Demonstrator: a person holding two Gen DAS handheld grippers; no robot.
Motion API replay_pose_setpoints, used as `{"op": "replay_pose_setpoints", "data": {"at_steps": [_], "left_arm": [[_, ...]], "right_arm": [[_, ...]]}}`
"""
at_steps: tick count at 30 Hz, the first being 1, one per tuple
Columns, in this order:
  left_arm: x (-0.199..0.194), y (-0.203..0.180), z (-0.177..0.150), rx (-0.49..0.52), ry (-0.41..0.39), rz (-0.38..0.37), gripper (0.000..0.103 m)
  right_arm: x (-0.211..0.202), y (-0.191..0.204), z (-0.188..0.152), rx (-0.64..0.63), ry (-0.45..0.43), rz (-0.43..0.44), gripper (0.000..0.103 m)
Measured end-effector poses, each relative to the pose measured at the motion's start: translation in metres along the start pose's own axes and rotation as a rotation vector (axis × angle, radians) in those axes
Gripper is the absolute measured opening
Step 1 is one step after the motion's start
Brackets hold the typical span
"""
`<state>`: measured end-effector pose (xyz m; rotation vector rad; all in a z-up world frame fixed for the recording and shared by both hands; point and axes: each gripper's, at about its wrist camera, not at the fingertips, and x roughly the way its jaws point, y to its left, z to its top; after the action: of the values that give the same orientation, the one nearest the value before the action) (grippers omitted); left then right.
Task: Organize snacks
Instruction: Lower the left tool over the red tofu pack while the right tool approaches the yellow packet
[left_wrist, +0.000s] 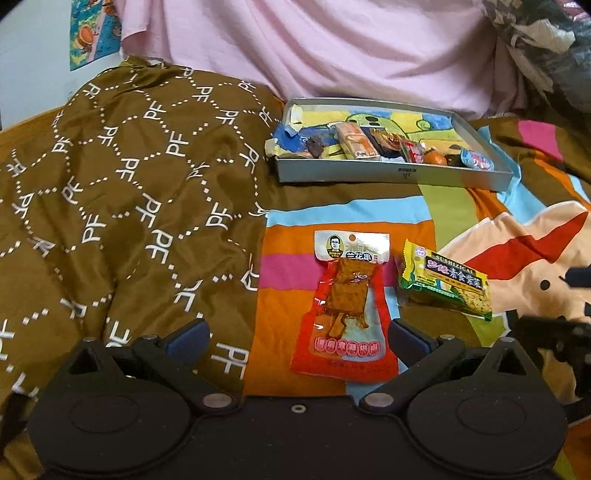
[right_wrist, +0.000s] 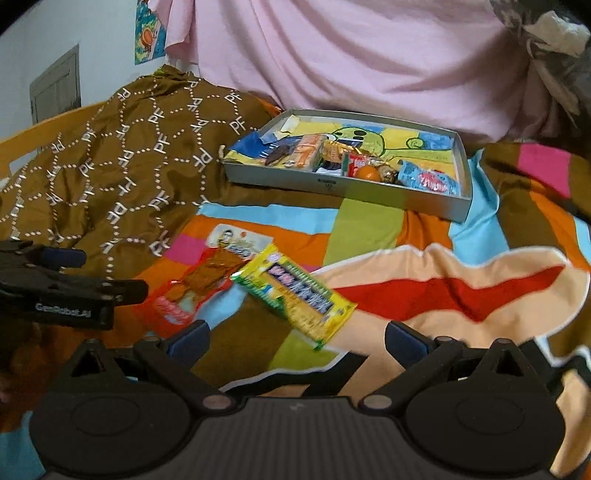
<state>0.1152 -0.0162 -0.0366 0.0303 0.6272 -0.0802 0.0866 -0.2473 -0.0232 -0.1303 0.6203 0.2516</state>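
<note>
Snacks on bedspread, both grippers spread wide

Snack packets are seen loose on a colourful striped bedspread. A red tofu-snack packet lies flat just ahead of the left gripper, lengthwise between its blue-padded fingers, not touched by either. A yellow-green packet is placed just beside it on the right, tilted, apart from it in the left view. In the right view the yellow-green packet is blurred and appears to overlap the red packet's edge; contact cannot be told.

The right gripper is held wide, nothing between its fingers; the yellow-green packet sits ahead of it, toward the left finger. The left gripper is also held wide and empty, and is seen from the side at the left edge of the right view.

A shallow grey tray is set farther back on the bedspread, with a cartoon-printed bottom. Several small snacks are gathered in it along the near wall: an orange biscuit pack, a small round orange, a blue-pink packet. A brown patterned cloth is bunched at left, touching the tray's left end. A pink sheet hangs behind.
</note>
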Motion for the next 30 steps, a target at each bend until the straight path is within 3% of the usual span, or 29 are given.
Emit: {"op": "replay_pose_setpoints", "data": {"at_steps": [13,23,30], "left_arm": [[0.039,-0.011,0.014,0.080,0.051,0.022,0.102],[0.066,-0.031,0.027,0.198,0.087,-0.022,0.102],[0.086,-0.043,0.035,0.260,0.128,-0.064,0.102]], "right_arm": [[0.035,-0.020,0.006,-0.034,0.063,0.007,0.103],[0.061,-0.005,0.003,-0.317,0.045,-0.063,0.103],[0.077,-0.005,0.004,-0.408,0.002,-0.023,0.103]]}}
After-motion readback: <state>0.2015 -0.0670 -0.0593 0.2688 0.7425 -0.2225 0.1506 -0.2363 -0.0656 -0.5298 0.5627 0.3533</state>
